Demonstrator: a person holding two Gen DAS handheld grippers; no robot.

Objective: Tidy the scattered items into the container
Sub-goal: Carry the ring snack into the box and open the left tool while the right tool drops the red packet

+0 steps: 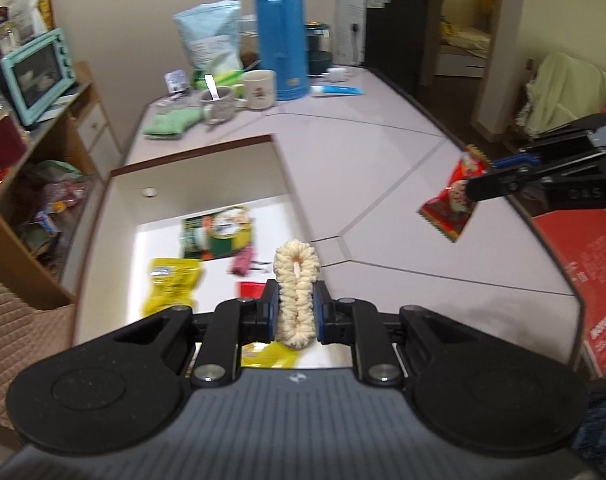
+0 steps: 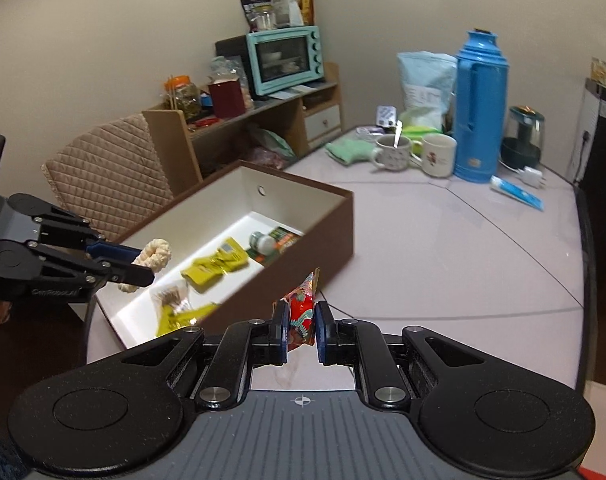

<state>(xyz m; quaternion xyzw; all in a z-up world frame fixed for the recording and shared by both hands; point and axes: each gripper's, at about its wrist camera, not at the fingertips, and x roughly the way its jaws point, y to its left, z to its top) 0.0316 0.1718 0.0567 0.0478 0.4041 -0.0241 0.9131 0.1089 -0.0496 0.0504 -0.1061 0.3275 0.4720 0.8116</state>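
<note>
My left gripper is shut on a cream knitted scrunchie and holds it above the near end of the brown box. In the right wrist view the left gripper hangs over the box with the scrunchie. My right gripper is shut on a red snack packet, held over the table just right of the box. The packet also shows in the left wrist view. Inside the box lie yellow packets, a green packet and a pink item.
At the table's far end stand a blue thermos, two mugs, a pale blue bag, a green cloth and a tube. A padded chair and a shelf with a teal oven stand to the left.
</note>
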